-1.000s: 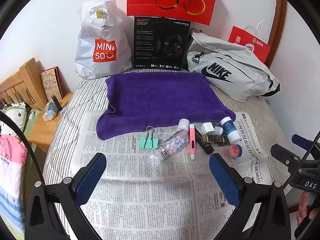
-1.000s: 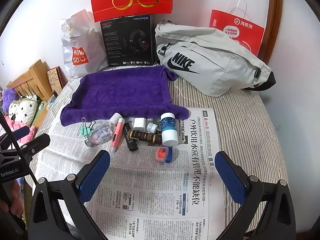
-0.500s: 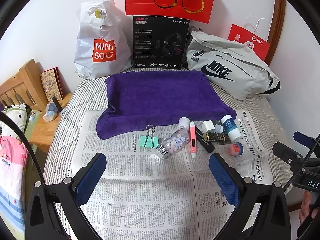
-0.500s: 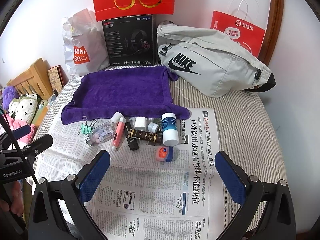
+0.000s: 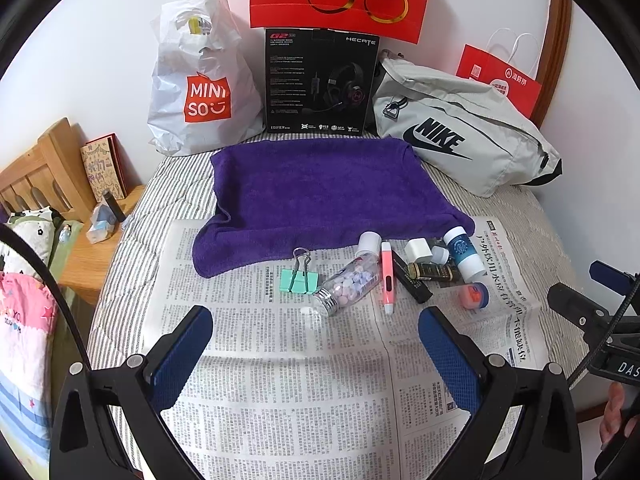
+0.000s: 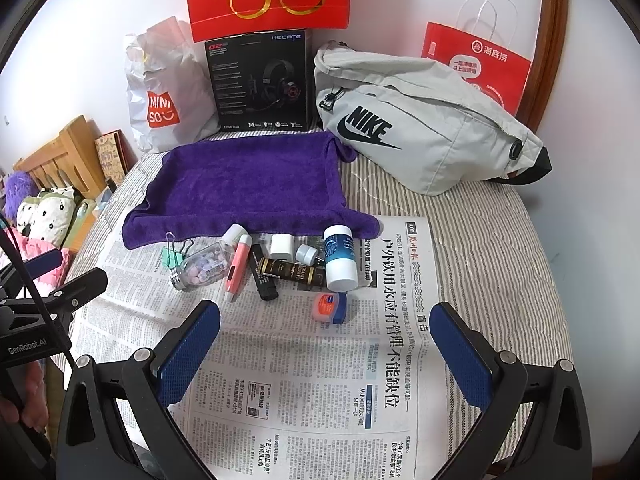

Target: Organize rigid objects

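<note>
The small items, among them a pill bottle (image 5: 349, 285) and a pink pen (image 5: 386, 276), lay clustered on the newspaper (image 5: 280, 360) beside the purple towel (image 5: 320, 188). Both grippers, left (image 5: 316, 352) and right (image 6: 326, 352), hovered short, jaws spread and empty; sorting seemingly hadn't begun, and a first reach was called for.

A deep purple towel (image 5: 320, 196) lies on a bed cover (image 6: 488, 240) of thin grey and white stripes, beside a black-and-white printed newspaper (image 5: 288, 360). The clip (image 5: 299, 280) is mint green, the pen (image 5: 386, 276) salmon pink with a white tip, the bottle (image 6: 339, 252) dark blue with a white cap. The left tool (image 5: 316, 350) and right tool (image 6: 326, 354) have blue pads on black frames.
</note>
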The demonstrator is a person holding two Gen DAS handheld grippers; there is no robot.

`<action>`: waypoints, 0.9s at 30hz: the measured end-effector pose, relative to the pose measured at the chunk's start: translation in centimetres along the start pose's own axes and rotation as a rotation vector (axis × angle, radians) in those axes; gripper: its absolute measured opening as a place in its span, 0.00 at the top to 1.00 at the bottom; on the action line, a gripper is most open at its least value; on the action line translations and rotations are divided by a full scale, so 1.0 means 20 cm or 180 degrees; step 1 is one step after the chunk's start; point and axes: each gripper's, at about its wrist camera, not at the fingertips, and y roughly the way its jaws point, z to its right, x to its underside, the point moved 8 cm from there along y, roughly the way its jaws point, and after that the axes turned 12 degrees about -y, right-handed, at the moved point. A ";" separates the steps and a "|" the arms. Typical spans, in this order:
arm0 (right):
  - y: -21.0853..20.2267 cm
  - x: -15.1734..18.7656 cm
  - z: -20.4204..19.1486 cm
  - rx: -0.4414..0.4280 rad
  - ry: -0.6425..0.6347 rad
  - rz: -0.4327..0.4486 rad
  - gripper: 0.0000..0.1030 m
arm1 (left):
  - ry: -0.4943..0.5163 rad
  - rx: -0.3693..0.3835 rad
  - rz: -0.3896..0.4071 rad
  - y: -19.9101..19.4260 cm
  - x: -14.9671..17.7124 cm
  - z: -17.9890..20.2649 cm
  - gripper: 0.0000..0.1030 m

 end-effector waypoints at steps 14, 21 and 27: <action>0.01 0.00 0.01 0.0021 0.0007 -0.0024 0.00 | 0.0006 -0.0004 -0.0040 0.04 0.01 -0.01 0.00; 0.03 0.01 0.02 0.0025 0.0005 -0.0053 0.00 | 0.0010 -0.0014 -0.0066 0.05 0.01 -0.02 0.00; 0.04 0.01 0.02 -0.0001 0.0017 -0.0062 0.00 | 0.0002 -0.0011 -0.0080 0.07 0.00 -0.01 0.00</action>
